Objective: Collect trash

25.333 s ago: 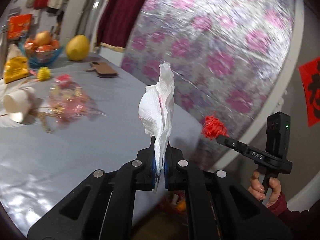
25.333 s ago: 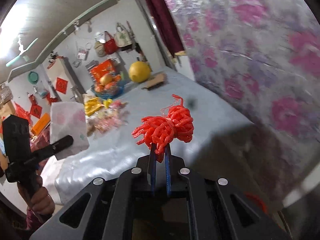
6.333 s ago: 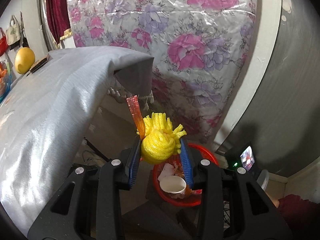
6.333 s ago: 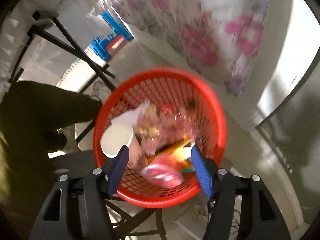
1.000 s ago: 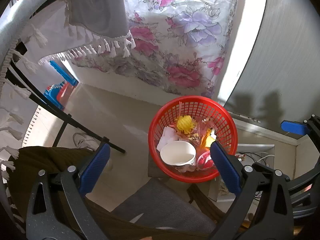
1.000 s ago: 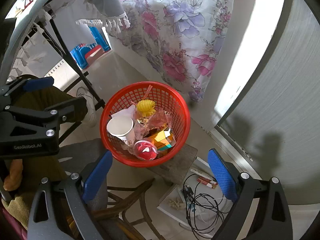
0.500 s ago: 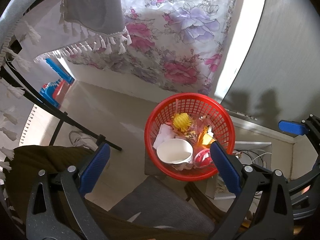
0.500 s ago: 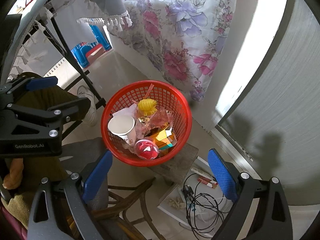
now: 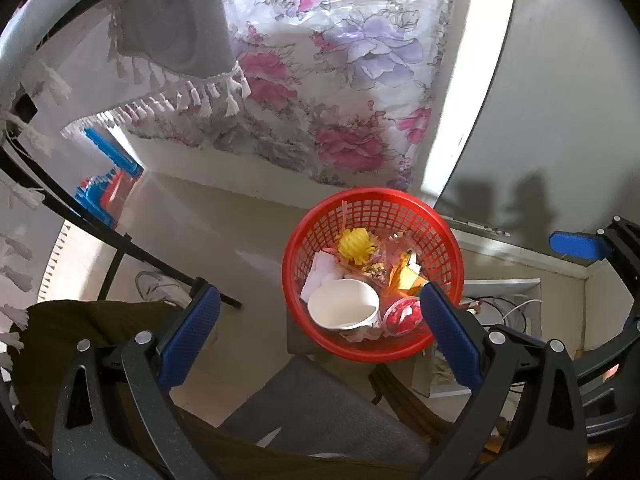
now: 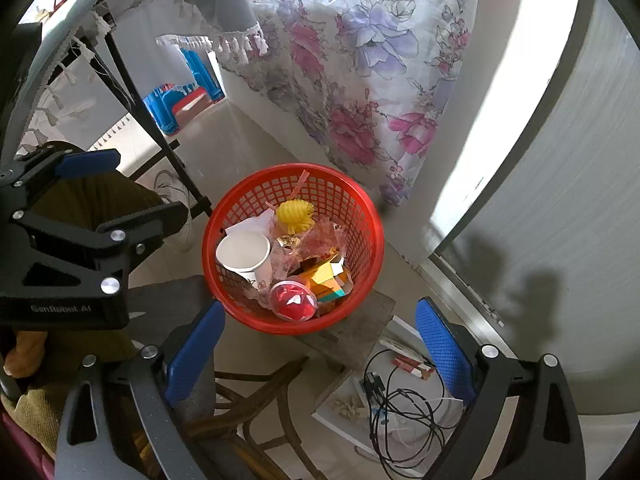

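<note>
One basket [image 10: 362, 216], one cup [image 10: 243, 251], one yellow net [image 10: 295, 213], one red ball [image 10: 293, 300] and two grippers [image 9: 316, 332] [image 10: 316, 346] are counted.

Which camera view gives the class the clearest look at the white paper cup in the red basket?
The right wrist view: the paper cup lies unobstructed, showing its mouth and printed side. In the left wrist view the cup shows mainly its open mouth, low in the red basket.

Bright daylight from right; hard shadows on grey wall [image 10: 560, 200]; sharp centre, fisheye-warped, dark vignette edges.
</note>
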